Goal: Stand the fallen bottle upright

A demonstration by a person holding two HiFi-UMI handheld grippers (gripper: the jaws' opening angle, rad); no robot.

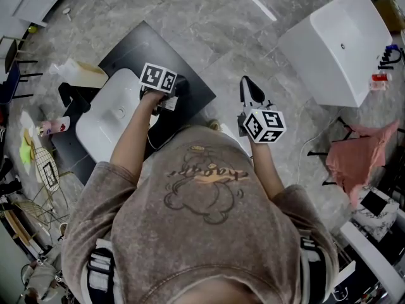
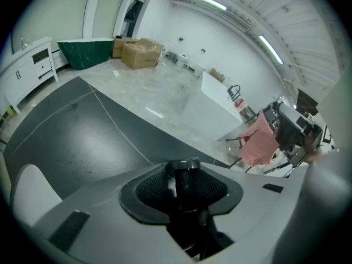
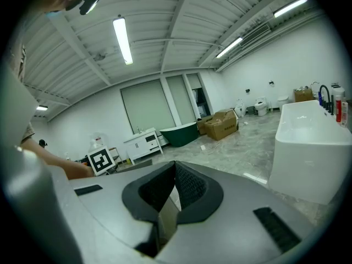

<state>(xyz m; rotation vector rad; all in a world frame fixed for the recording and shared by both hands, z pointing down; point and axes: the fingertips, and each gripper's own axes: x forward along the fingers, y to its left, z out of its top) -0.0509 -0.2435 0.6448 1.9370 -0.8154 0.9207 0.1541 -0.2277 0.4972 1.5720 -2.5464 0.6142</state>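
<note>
A grey veined marble floor [image 1: 209, 18] spreads through a white-walled hall, under a ribbed ceiling with long strip lights [image 3: 122, 40]. A white bathtub [image 1: 335, 46] stands at the right. A green bathtub [image 2: 85, 53], 2 cardboard boxes [image 2: 140, 53] and a white cabinet [image 3: 144, 143] line the far wall. A pink cloth [image 1: 361, 154] hangs on a rack. The dark tabletop [image 2: 71, 136] carries a white basin [image 1: 114, 116].
</note>
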